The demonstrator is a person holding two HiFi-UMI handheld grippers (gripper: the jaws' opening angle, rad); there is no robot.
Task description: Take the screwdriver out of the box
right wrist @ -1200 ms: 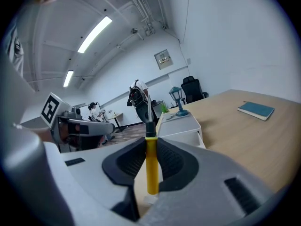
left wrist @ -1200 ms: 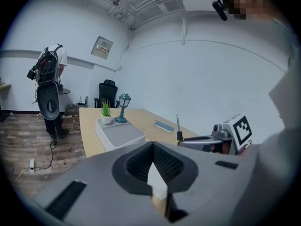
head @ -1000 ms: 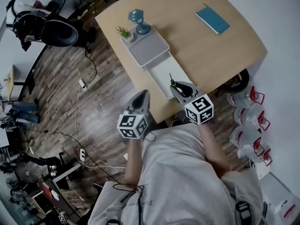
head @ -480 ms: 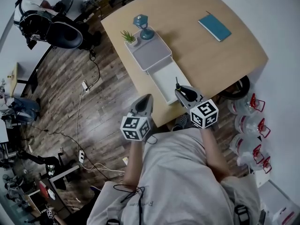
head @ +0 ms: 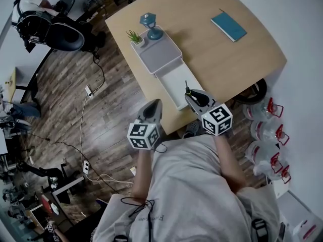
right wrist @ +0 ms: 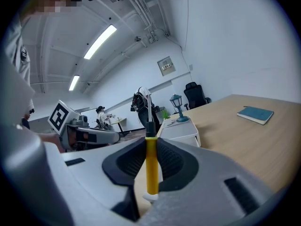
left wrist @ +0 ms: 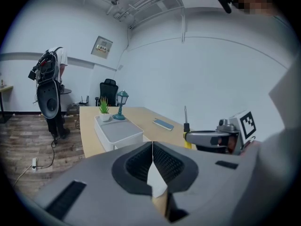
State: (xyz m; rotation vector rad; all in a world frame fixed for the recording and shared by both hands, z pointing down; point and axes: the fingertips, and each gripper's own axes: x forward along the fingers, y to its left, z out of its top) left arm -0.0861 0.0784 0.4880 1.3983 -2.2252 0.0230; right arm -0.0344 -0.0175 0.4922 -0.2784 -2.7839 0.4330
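No real change over the last second; right gripper [head: 193, 96] stays clamped, part-closed, on the upright screwdriver [right wrist: 151, 164], centre of head view, over the near end of the box drawer [head: 171, 77]; left gripper [left wrist: 152, 164] shut, empty; extraction looks essentially done.

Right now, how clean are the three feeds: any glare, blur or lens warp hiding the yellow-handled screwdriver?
Head view: even light, sharp, wide-angle curve on the wooden table; the yellow-handled screwdriver shows tiny. Right gripper view: fisheye, dark corners, bright ceiling lights, no glare on the handle, crisp. Left gripper view: same warp, slightly soft, shaft readable.
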